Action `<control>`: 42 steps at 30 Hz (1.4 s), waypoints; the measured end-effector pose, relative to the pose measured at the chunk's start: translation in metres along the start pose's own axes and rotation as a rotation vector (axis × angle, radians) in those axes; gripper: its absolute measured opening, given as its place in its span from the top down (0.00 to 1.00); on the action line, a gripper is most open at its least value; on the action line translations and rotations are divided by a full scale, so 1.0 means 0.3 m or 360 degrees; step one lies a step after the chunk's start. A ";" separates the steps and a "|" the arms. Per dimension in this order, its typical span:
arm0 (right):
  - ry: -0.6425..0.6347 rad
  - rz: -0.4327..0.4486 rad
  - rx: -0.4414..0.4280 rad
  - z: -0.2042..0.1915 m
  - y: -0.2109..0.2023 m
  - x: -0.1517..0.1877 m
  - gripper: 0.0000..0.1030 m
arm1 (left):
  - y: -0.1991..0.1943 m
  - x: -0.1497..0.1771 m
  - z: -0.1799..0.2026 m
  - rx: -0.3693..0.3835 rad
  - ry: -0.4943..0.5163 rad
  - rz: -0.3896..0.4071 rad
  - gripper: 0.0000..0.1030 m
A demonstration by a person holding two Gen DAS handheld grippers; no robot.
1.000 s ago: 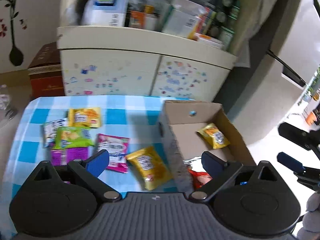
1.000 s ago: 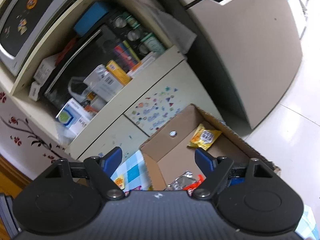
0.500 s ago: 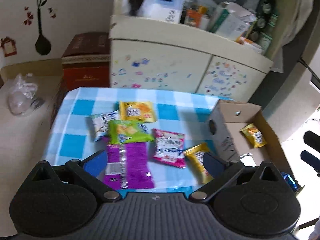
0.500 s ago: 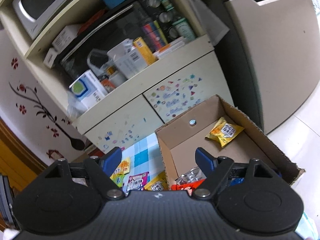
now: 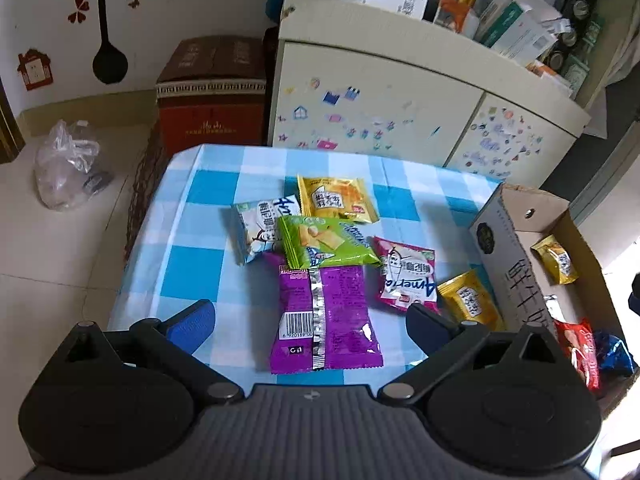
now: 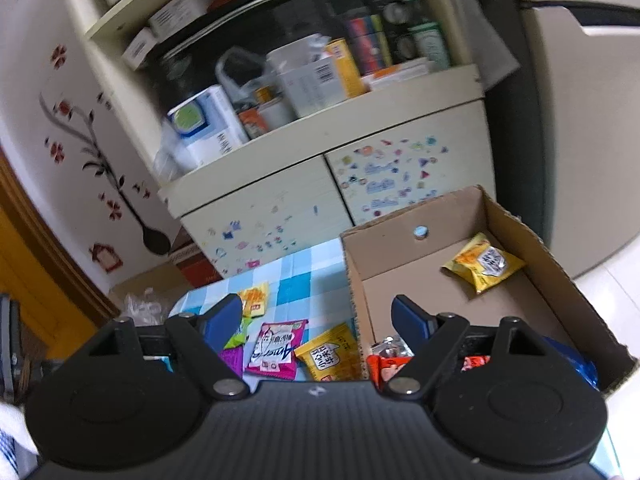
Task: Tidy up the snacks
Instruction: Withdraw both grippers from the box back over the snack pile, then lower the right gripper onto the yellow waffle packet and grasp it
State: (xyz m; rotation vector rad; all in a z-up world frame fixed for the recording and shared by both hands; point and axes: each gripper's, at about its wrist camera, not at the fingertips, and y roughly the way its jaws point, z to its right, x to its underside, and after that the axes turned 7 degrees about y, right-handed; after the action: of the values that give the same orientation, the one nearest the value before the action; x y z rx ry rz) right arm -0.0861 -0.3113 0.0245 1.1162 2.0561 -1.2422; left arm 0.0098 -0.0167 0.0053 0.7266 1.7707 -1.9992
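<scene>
Purple packet (image 5: 325, 316) is framed by the left gripper (image 5: 310, 320), jaws wide, nothing held; the right gripper (image 6: 318, 320) is likewise spread, empty, over the cardboard box (image 6: 520, 216).

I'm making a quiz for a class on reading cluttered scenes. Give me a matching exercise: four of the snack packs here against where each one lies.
Things:
1. purple pack
2. green pack
3. red pack
4. pink pack

Places:
A. inside the cardboard box, near its close end
B. on the checked cloth, between the green pack and the box
C. on top of other packs in the pile
D. nearest the left gripper, barcode side up

Pairs: 1-D, 2-C, 3-A, 4-B
</scene>
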 end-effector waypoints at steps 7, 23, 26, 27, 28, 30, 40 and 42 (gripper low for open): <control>-0.0237 -0.0090 -0.0014 -0.088 0.088 0.071 0.20 | 0.117 0.000 0.002 0.0003 -0.0002 -0.0070 0.00; -0.0463 -0.0207 0.0184 -0.161 0.366 0.251 0.20 | 0.306 -0.016 0.014 0.0003 -0.0099 -0.0261 0.00; -0.0449 -0.0193 0.0239 -0.149 0.397 0.260 0.20 | 0.333 -0.018 0.013 -0.0024 -0.0114 -0.0304 0.00; -0.0473 -0.0177 0.0261 -0.153 0.405 0.265 0.20 | 0.339 -0.016 0.011 -0.0037 -0.0120 -0.0317 0.00; -0.0507 -0.0172 0.0276 -0.162 0.413 0.271 0.20 | 0.341 -0.015 0.012 -0.0053 -0.0112 -0.0317 0.00; -0.0525 -0.0167 0.0293 -0.171 0.427 0.279 0.17 | 0.340 -0.015 0.016 -0.0093 -0.0084 -0.0332 0.00; -0.0522 -0.0051 0.0486 -0.205 0.460 0.314 0.15 | 0.323 -0.001 -0.070 -0.0192 -0.0218 -0.0409 0.00; -0.0491 0.0000 0.0543 -0.203 0.463 0.316 0.15 | 0.320 0.001 -0.090 -0.0232 -0.0263 -0.0418 0.00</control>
State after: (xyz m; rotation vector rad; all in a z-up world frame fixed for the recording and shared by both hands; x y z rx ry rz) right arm -0.0214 -0.1853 -0.0844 0.9893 1.6557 -1.6934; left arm 0.0697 -0.0035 -0.0734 0.2861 1.9681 -1.9972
